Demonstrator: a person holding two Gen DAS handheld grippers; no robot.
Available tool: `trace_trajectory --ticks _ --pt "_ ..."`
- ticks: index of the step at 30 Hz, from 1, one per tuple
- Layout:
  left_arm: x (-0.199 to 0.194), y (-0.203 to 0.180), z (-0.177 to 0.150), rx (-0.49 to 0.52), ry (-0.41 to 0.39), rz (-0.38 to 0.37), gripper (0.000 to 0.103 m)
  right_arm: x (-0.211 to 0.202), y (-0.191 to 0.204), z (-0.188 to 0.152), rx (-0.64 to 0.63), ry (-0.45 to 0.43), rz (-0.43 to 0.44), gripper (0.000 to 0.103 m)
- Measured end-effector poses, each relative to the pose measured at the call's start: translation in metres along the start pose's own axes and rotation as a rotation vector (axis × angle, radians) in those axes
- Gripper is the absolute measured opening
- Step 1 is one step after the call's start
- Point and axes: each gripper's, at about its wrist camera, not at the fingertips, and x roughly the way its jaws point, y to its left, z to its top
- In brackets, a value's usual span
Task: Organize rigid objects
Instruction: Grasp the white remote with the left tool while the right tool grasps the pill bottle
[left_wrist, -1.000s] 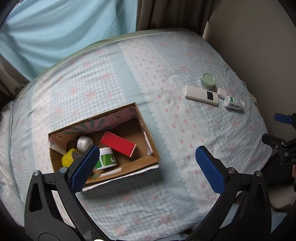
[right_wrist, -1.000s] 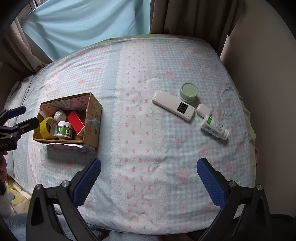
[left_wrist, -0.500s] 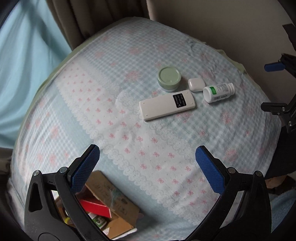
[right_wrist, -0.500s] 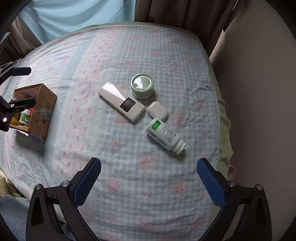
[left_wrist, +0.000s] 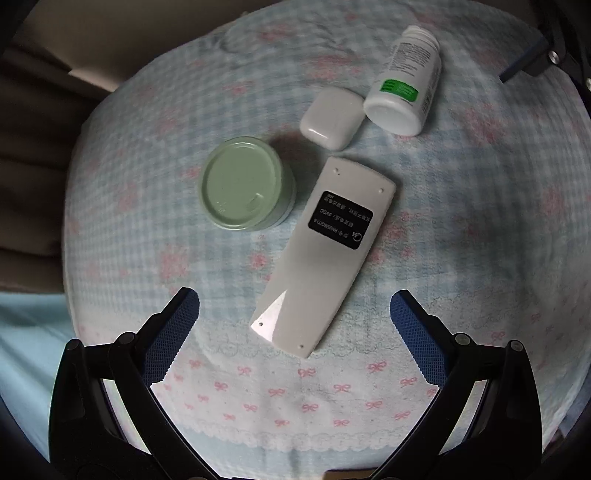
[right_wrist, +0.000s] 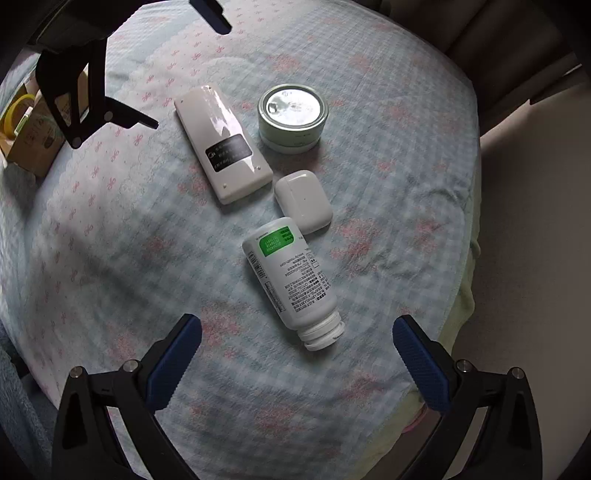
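Surface: bed w/ blue-check, pink-bow cover; curtains behind.
Around: green tin upright, just beside remote; earbud case between remote end & bottle base; cardboard box at far left edge.
Remote: white, face-down, black label, mid-bed, nothing on it.
Bottle: white, green label, on its side.
L gripper: released, jaws wide, straddling remote's near end.
R gripper: released, over bottle cap.

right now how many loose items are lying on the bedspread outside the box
4: remote on the left, green tin beside it, earbud case below the tin, bottle on its side nearest the right gripper. None looks hidden.
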Motion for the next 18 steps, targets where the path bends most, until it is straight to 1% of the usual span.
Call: trace_trajectory --ticks 1,2,3,4,5,6,8,9,10,13,14,15,17,18 --pt "0.008 -0.002 0.002 0.04 0.004 -0.018 0.103 0.007 -0.001 0.0 -0.021 0.01 0.0 0.103" --pt "0.015 -0.002 0.003 0.069 0.008 -0.041 0.103 0.013 -0.003 0.0 -0.041 0.017 0.003 0.1" --pt "0.022 -0.001 0.005 0.086 0.012 -0.066 0.103 0.02 -0.005 0.0 -0.056 0.029 0.011 0.097" --pt "0.027 0.0 0.007 0.092 0.012 -0.09 0.102 0.025 -0.007 0.001 -0.068 0.037 0.019 0.096" --pt "0.032 0.004 0.009 0.091 0.013 -0.118 0.101 0.03 -0.009 0.002 -0.081 0.043 0.028 0.092" --pt "0.037 0.007 0.01 0.086 0.016 -0.147 0.098 0.035 -0.01 0.003 -0.095 0.052 0.037 0.085" --pt "0.047 0.012 0.013 0.08 0.033 -0.195 0.089 0.044 -0.013 0.005 -0.124 0.068 0.048 0.08" --pt "0.051 0.013 0.014 0.085 0.042 -0.215 0.08 0.047 -0.014 0.006 -0.14 0.073 0.054 0.077" --pt "0.054 0.012 0.015 0.096 0.051 -0.226 0.074 0.05 -0.014 0.007 -0.156 0.078 0.063 0.076" --pt "0.06 0.008 0.017 0.134 0.061 -0.231 0.071 0.056 -0.011 0.012 -0.213 0.086 0.072 0.074" --pt "0.06 0.006 0.018 0.144 0.06 -0.229 0.071 0.057 -0.01 0.013 -0.229 0.091 0.076 0.069" --pt "0.06 0.005 0.019 0.151 0.06 -0.229 0.071 0.059 -0.01 0.014 -0.24 0.099 0.082 0.062" --pt "0.059 0.004 0.022 0.166 0.065 -0.226 0.069 0.06 -0.009 0.016 -0.251 0.113 0.094 0.056" --pt "0.06 0.003 0.022 0.172 0.072 -0.223 0.069 0.061 -0.009 0.017 -0.254 0.115 0.094 0.056"
